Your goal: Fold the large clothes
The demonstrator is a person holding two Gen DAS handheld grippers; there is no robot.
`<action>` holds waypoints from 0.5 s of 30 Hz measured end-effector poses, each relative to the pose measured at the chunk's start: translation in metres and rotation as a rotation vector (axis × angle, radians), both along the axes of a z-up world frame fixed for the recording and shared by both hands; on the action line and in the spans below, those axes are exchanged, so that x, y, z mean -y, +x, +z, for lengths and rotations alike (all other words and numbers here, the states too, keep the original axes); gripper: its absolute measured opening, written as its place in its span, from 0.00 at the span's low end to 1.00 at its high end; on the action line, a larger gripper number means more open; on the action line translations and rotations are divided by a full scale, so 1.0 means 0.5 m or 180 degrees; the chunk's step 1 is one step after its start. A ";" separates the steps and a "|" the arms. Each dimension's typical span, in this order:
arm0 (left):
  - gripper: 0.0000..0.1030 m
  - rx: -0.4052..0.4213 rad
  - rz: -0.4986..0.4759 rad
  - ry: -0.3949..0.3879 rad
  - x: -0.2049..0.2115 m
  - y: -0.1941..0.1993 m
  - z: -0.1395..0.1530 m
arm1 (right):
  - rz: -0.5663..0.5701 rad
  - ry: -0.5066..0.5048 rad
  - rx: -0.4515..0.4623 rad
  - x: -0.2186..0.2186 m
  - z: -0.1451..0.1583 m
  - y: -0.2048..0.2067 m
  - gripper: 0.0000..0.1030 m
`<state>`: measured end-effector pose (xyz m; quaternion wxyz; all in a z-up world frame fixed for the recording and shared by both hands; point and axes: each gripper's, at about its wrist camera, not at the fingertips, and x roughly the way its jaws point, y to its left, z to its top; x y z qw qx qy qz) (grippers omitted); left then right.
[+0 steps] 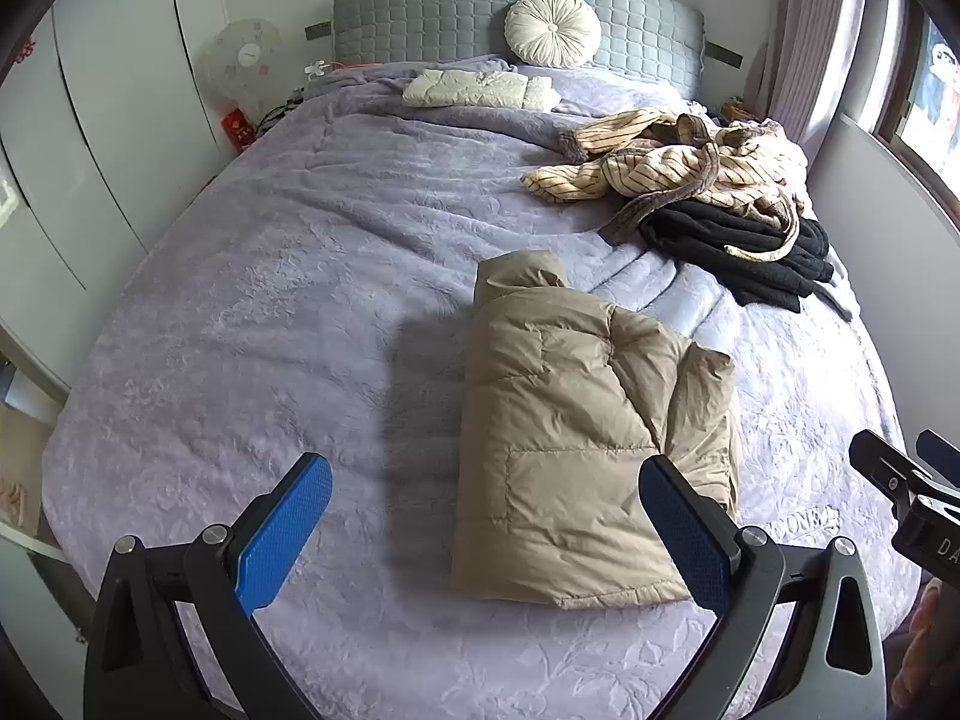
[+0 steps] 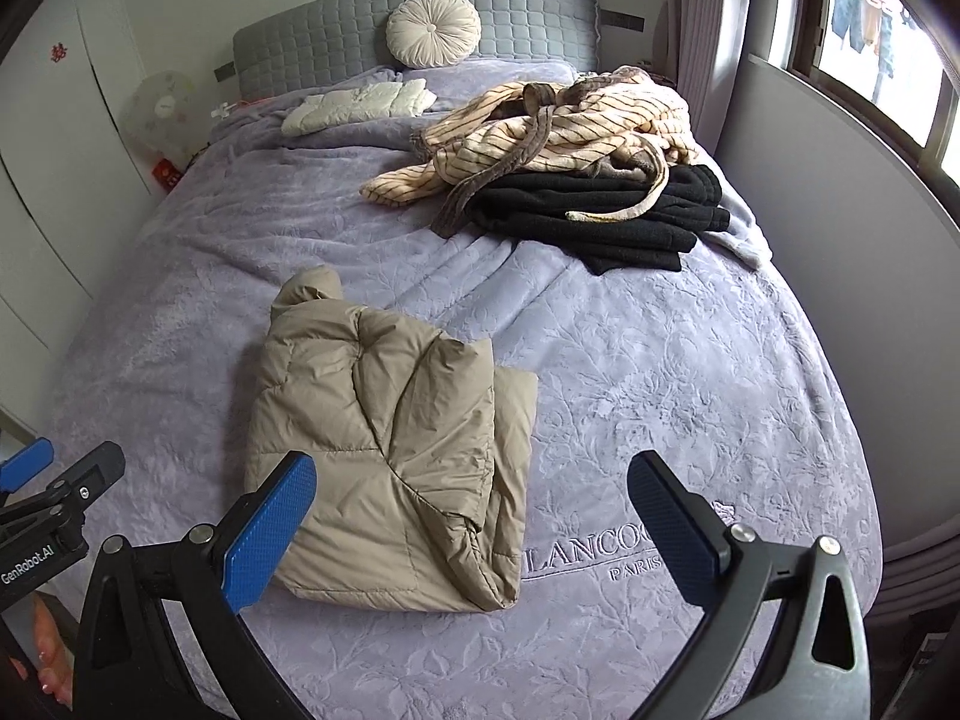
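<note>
- Judging from how things lie, one garment looks done: the tan puffer jacket rests as a compact folded bundle on the lavender bedspread, near the foot of the bed and touched by neither tool.
- Holding nothing, the left tool has its blue pads wide apart above the bedspread, with the near edge of the jacket showing between them but no contact.
- Matching that, the right tool is fully spread and empty; one pad overlaps the jacket's near corner in the picture, yet it appears to hang above the fabric and not press on it.
- Remaining work sits toward the window side: a striped cream robe lies crumpled and unfolded, partly on top of a black garment that looks roughly stacked, though how neatly I cannot tell.
- A pale padded item near the headboard appears already folded flat; whether it belongs to the task is uncertain.
- My estimate is that the task is partway along, with the robe the obvious next piece.
- Only the right wrist view shows the embroidered lettering on the bedspread clearly, just beside the jacket, and clothes hanging outside the window.
- Only the left wrist view gives the wardrobe doors at length, and the jacket's long left flank.
</note>
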<state>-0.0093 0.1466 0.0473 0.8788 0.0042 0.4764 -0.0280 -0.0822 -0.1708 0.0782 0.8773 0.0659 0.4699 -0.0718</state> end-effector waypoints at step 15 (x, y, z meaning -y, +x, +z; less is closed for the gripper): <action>1.00 0.0003 0.0006 0.0013 0.001 0.000 0.001 | 0.0006 0.0007 -0.0009 0.000 0.000 0.001 1.00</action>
